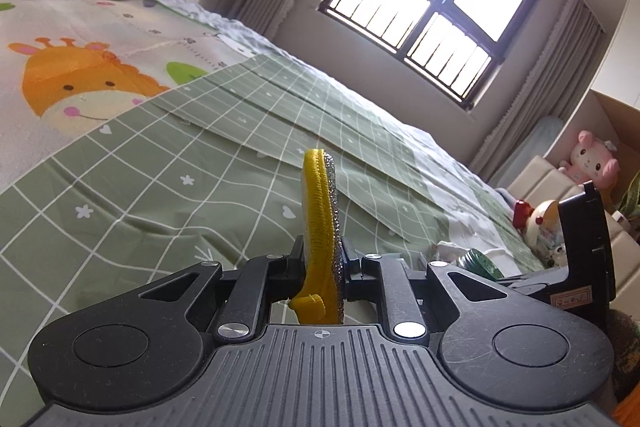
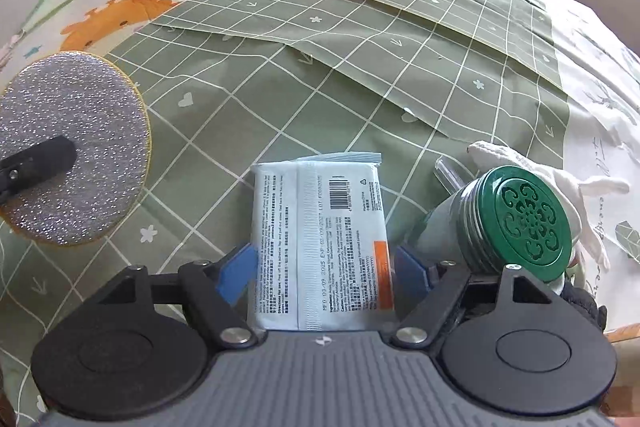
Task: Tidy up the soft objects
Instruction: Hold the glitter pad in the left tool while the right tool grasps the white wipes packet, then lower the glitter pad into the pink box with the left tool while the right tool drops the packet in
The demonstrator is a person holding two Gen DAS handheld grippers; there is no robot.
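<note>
We are clamping our left gripper (image 1: 322, 259) on a round scrubbing pad (image 1: 320, 223), yellow one side, glittery silver the other, lifting it above the green checked sheet (image 1: 140, 195). Our right gripper (image 2: 320, 267) is standing apart, blue pads (image 2: 236, 269) flanking a wipes packet (image 2: 320, 247) lying on the sheet without pressing it; we are reading "EXP 02-09-2027" and "Made in China". Beside it are lying a green-lidded jar (image 2: 524, 219) and white glove (image 2: 560, 183).

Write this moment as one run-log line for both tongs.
left tongs: shut on scouring pad | right tongs: open, straddling wipes pack | beside: green-lidded jar
</note>
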